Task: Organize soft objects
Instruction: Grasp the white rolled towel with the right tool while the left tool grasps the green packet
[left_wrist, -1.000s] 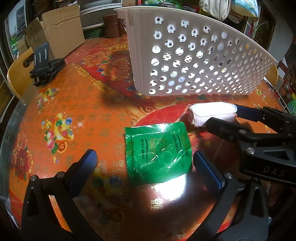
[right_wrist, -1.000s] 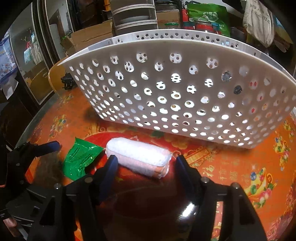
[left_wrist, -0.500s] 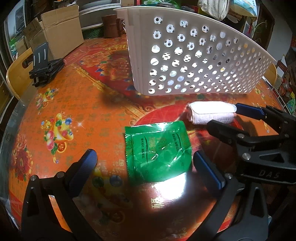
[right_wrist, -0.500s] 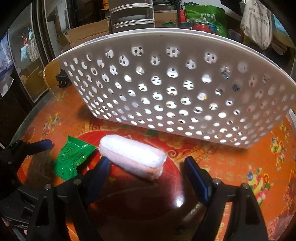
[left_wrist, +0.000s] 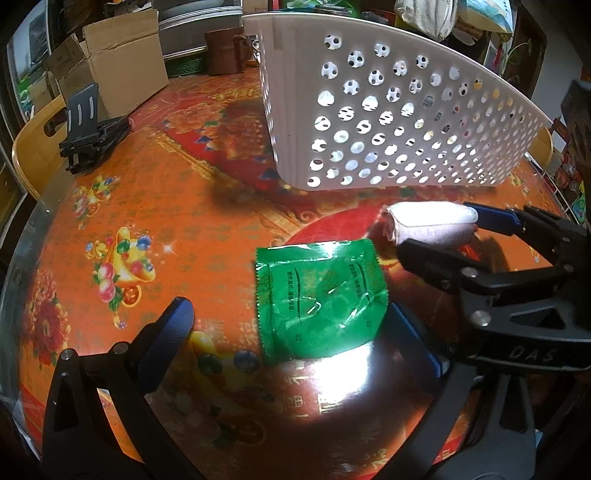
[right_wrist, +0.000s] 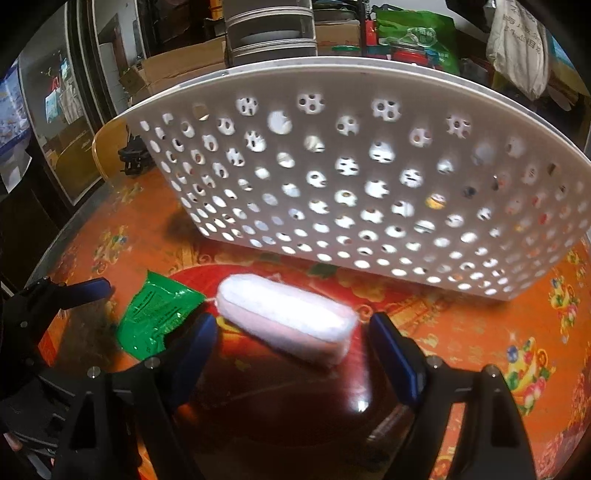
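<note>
Standing beyond both tongs, the white perforated basket (right_wrist: 369, 177) is showing no discernible contents; right tongs (right_wrist: 291, 347) are gaping wide around the rolled towel (right_wrist: 288, 317), left tongs (left_wrist: 295, 328) wide around the green packet (left_wrist: 321, 295).

Perforated white basket (right_wrist: 369, 177) wall just behind towel roll (right_wrist: 288, 321), seemingly apart.

Each camera sits behind its own jaws, low and close over the worktop (left_wrist: 155, 206), looking forward and slightly down. The left view faces the basket's (left_wrist: 388, 122) corner from the left; the right view meets its perforated wall squarely. Both share the basket, green packet (left_wrist: 321, 299), white roll (right_wrist: 288, 321), and each other's gripper.
</note>
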